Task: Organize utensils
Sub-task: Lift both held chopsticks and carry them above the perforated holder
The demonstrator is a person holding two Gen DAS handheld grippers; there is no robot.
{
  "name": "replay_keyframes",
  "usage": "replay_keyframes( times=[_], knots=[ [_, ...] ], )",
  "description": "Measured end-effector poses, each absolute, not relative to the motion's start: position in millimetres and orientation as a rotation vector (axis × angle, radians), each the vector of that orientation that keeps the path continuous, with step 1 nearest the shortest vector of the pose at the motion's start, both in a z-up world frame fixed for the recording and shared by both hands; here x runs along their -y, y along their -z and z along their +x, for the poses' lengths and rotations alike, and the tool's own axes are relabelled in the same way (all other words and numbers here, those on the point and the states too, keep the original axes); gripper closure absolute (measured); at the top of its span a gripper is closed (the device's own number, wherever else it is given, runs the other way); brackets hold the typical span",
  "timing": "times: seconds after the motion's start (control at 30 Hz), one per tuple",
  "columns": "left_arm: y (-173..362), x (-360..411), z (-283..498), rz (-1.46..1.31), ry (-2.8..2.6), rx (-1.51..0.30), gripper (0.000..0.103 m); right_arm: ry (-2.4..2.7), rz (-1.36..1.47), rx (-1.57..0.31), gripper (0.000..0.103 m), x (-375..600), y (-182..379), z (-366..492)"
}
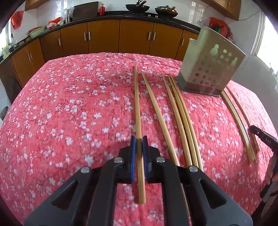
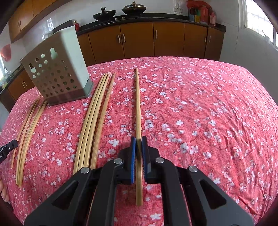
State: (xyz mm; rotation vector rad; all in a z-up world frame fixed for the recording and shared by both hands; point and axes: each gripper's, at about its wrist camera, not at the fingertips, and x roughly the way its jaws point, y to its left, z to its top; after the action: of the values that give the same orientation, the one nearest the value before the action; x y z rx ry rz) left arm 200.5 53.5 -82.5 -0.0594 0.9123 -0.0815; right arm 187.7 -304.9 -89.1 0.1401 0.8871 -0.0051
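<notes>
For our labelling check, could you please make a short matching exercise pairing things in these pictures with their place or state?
Things:
1. left gripper
2. utensil holder
3. woks
4. tablecloth

Place or state:
a. on the far kitchen counter
b. red with white flowers
c. shut on a chopstick
d. upright on the table, with punched holes

Pairs: 1-c, 2-d, 3-a, 4-b

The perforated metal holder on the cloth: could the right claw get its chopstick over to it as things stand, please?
Probably yes. The right claw is shut on a chopstick, and the metal holder stands upright ahead to its left, with only flat-lying chopsticks between them.
</notes>
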Motion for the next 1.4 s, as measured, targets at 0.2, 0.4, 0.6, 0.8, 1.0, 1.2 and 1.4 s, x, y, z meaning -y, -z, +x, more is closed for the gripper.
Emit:
replay_keyframes(
  times=[0.2, 0.4, 0.6, 0.8, 1.0, 1.2, 1.4],
  knots=[
    [82, -47, 186, -0.027, 0.065, -0.904, 0.094, 0.001, 0.141, -0.886, 0.095, 302, 88, 177],
    [65, -55, 178, -0.025, 0.049, -0.866, 0.095, 0.009, 0.144, -0.81, 0.095, 306, 66, 161],
    [0, -69, 165, -0.049, 0.04, -0.675, 0.095, 0.019, 0.14, -0.648, 0.095, 315, 11, 146],
    [-47, -79, 169, -0.091, 0.011, -0.562, 0.095, 0.023, 0.147, -0.549, 0.095, 324, -25, 148],
    [-67, -81, 185, -0.084, -0.012, -0.527, 0.095, 0.029, 0.15, -0.516, 0.095, 329, -34, 153],
    [-87, -77, 196, -0.064, -0.024, -0.504, 0.095, 0.044, 0.144, -0.47, 0.096, 328, -58, 169],
    [-139, -67, 198, -0.054, -0.004, -0.393, 0.095, 0.015, 0.157, -0.347, 0.096, 323, -113, 175]
  ],
)
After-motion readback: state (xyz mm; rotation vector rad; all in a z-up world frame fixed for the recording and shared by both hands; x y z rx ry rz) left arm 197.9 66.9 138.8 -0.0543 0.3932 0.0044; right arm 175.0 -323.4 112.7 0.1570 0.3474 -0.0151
